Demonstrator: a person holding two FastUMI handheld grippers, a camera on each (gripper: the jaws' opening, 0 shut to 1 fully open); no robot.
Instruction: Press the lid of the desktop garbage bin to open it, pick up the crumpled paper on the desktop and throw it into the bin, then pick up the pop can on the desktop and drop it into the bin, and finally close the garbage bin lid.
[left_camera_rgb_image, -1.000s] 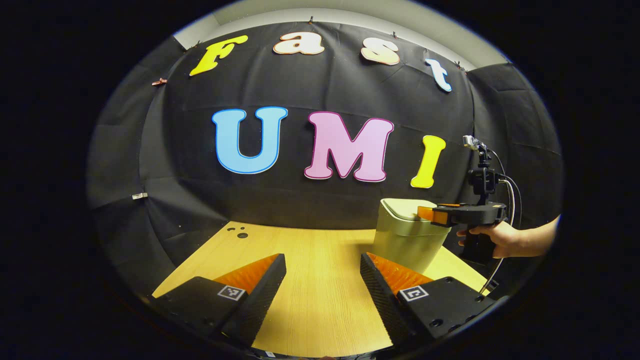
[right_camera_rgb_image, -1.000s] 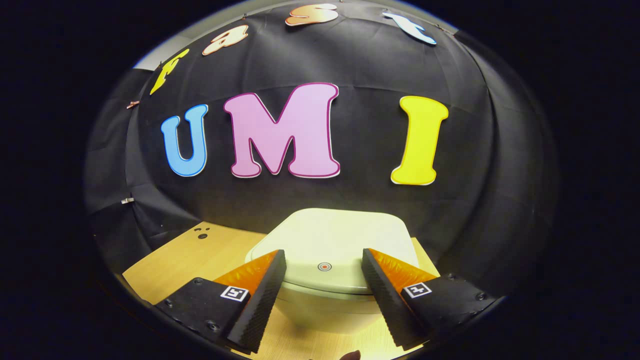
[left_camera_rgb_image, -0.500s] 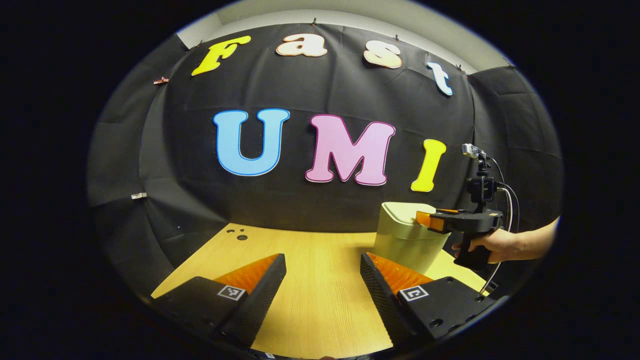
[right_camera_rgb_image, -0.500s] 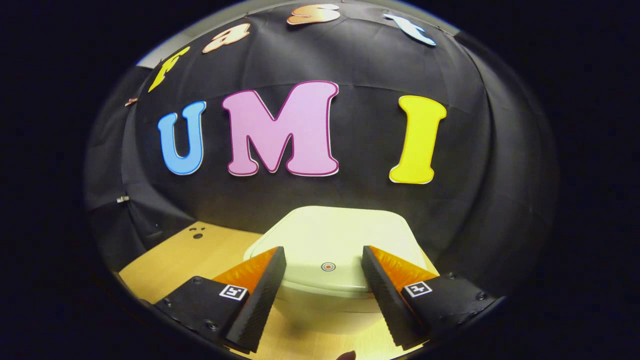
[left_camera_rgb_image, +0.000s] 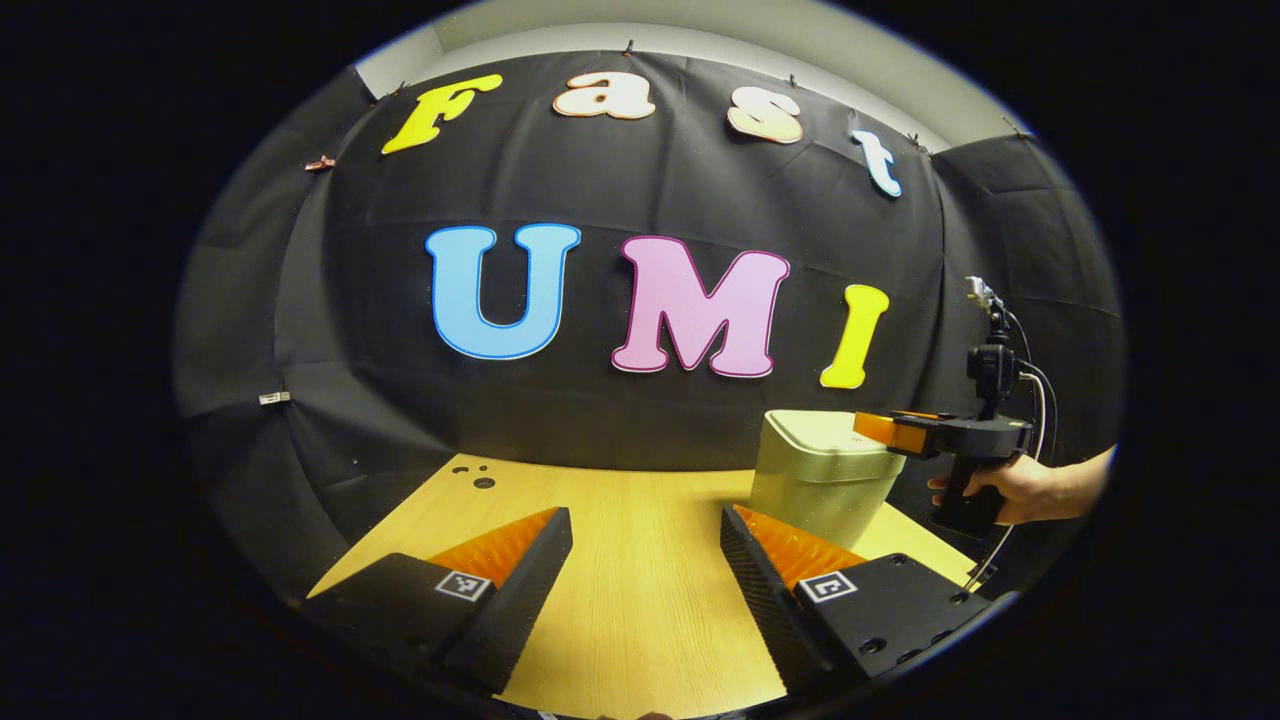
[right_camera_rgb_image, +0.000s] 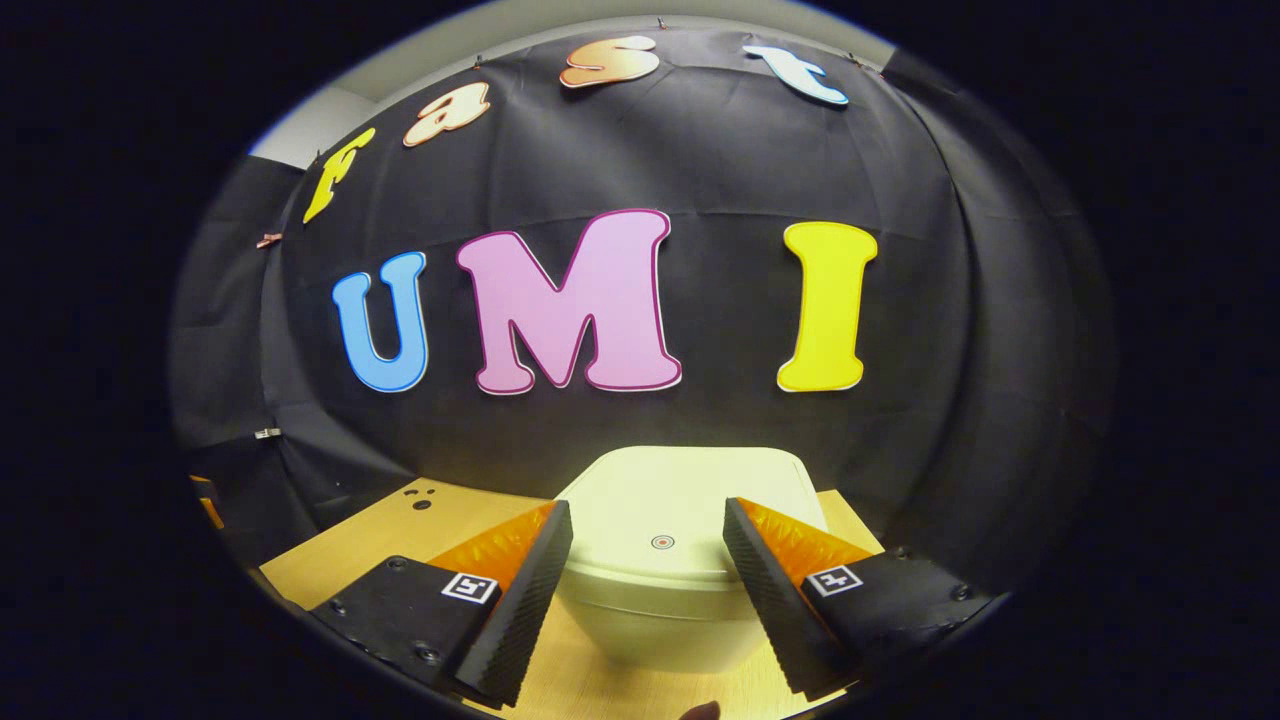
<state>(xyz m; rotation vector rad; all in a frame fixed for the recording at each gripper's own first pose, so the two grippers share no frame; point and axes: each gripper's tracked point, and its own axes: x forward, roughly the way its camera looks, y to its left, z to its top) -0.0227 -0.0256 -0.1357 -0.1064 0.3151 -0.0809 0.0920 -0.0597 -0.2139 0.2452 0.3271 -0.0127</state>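
A pale green desktop bin (left_camera_rgb_image: 815, 475) stands on the wooden table (left_camera_rgb_image: 640, 580) at the right, its lid (right_camera_rgb_image: 680, 510) down and flat. The lid carries a small round mark (right_camera_rgb_image: 662, 542) near its front. My right gripper (right_camera_rgb_image: 648, 525) hovers open just in front of and slightly above the lid, nothing between its fingers. In the left gripper view the right gripper (left_camera_rgb_image: 880, 427) is level with the bin's top, just right of it, held by a hand (left_camera_rgb_image: 1000, 490). My left gripper (left_camera_rgb_image: 645, 535) is open over bare table, left of the bin.
Black cloth walls close the table at the back and both sides. A few small dark holes (left_camera_rgb_image: 478, 476) mark the table's far left corner. The bin sits close to the table's right edge.
The right gripper has drawn back and risen off the lid, so the bin looks smaller and lower in its view. The left gripper has barely moved.
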